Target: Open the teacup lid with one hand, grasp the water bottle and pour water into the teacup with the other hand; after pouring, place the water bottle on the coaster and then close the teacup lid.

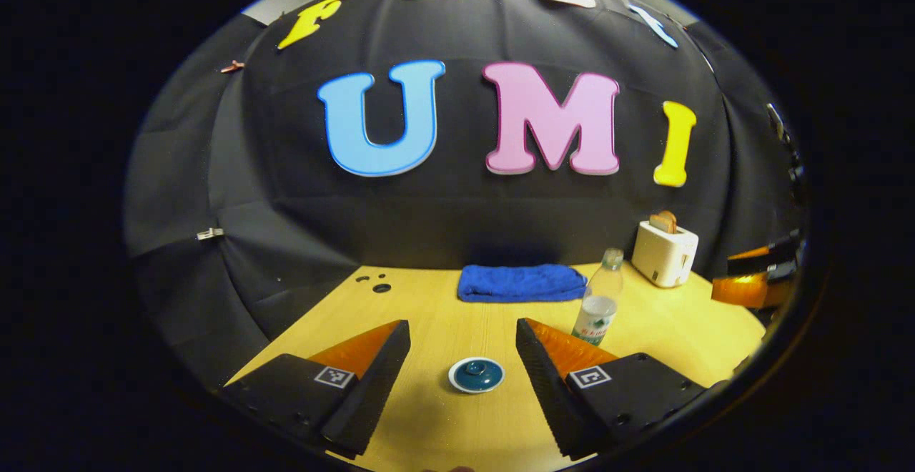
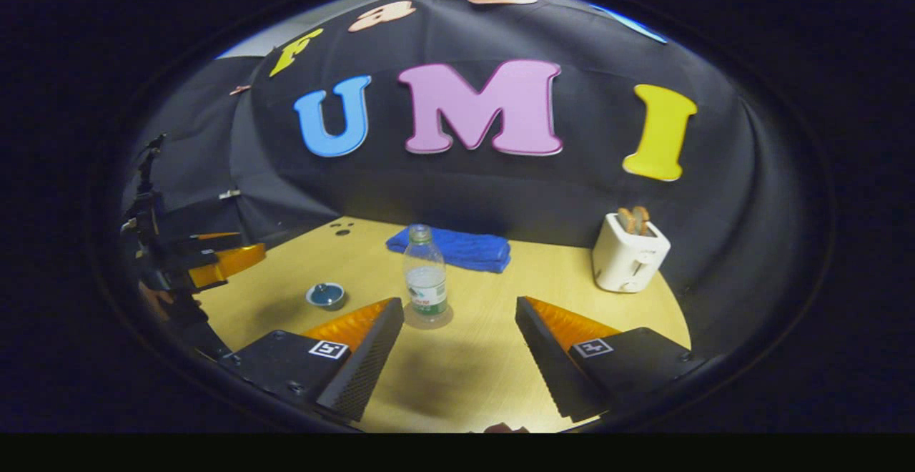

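Both grippers hang open and empty over the wooden table (image 1: 443, 315). Left to right: the left gripper (image 1: 463, 347) frames the lidded teacup (image 1: 476, 375) at 6 o'clock; the uncapped water bottle (image 2: 425, 275) stands at 12 o'clock ahead of the right gripper (image 2: 460, 329), seemingly on the coaster (image 2: 429, 320). The task looks either unstarted or just finished. If unstarted, the lid knob needs pinching first.

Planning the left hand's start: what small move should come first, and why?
Probably lower the open left gripper straight onto the teacup lid. The lid sits closed between its spread fingers, and the water bottle stands ungrasped ahead of the open right gripper.
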